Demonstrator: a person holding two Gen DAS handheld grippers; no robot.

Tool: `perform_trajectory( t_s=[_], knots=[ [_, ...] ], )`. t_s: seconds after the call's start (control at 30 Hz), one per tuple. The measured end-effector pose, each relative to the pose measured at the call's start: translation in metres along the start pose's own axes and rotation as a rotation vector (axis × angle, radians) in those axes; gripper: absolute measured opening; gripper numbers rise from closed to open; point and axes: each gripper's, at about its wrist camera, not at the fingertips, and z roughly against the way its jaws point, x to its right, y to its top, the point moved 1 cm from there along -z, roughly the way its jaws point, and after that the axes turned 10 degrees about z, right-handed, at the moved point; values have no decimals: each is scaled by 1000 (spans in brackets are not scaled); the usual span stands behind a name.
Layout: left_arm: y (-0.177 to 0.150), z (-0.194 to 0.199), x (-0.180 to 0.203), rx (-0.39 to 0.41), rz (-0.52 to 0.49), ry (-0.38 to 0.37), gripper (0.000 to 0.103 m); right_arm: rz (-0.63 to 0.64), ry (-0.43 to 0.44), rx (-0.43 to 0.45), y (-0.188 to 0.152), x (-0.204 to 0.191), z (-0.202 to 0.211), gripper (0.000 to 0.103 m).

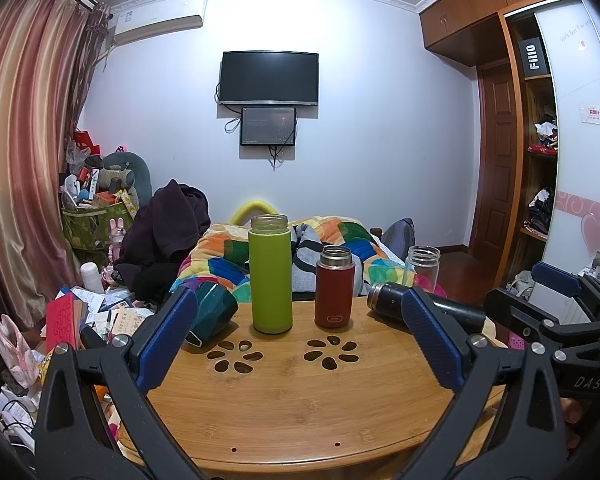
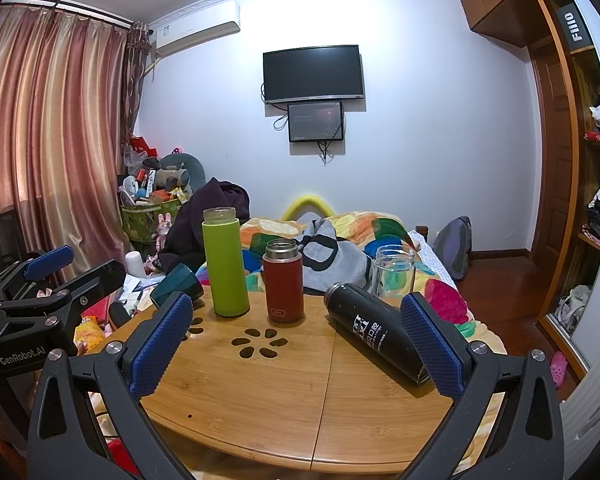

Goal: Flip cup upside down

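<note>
Your left gripper (image 1: 300,344) stands wide over the near half of the round bamboo table (image 1: 292,412), pads spread with nothing between them; your right gripper (image 2: 296,344) is likewise wide and empty-handed. Item one, dark green cup (image 1: 212,314): lying on its side at the table's 10 o'clock edge, mouth toward the room; the left view shows its faceted body beside the left pad, while the right view shows only its upper part (image 2: 178,284) above the pad. Item two, lime-green bottle (image 1: 271,274): upright, uncapped, at 11 o'clock. Item three, red flask (image 1: 335,286): upright, open metal mouth, at 12 o'clock, just right of the lime one and apart from it. Item four, black flask (image 2: 374,330): lying on its side at 2 o'clock; the right view shows white lettering along its body, which the left view (image 1: 424,304) hides behind the pad. Item five, clear glass jar (image 2: 394,270): upright at 1 o'clock behind the black flask. The left view also catches your right gripper at its 3 o'clock edge; the right view catches the left one at 9 o'clock.
</note>
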Motion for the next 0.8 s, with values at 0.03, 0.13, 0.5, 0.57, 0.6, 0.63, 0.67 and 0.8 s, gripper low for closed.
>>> perform_trajectory(
  t_s=[0.03,0.13,0.5,0.57,0.6,0.63,0.67,0.8],
  knots=[
    [0,0,0,0,0,-1,103,0,1,0,0,0,0,103],
    [0,-1,0,-3,1,0,103,2,5,-5,1,-1,-1,103],
    [-9,-24,-9,-67,18,18,103,79,-21,-164,-14,43,-56,103],
    [-12,-30,-11,-87,24,22,103,93,-47,-223,-24,60,-74,103],
    [-14,-34,-12,-99,29,23,103,97,-59,-263,-30,71,-86,103],
    [-15,-36,-13,-107,32,22,103,91,-69,-296,-35,81,-96,103],
    [-17,-40,-14,-119,36,22,103,77,-68,-330,-41,91,-106,103],
    [-25,-53,-15,-163,40,24,103,-3,1,-426,-63,124,-136,103]
  ],
)
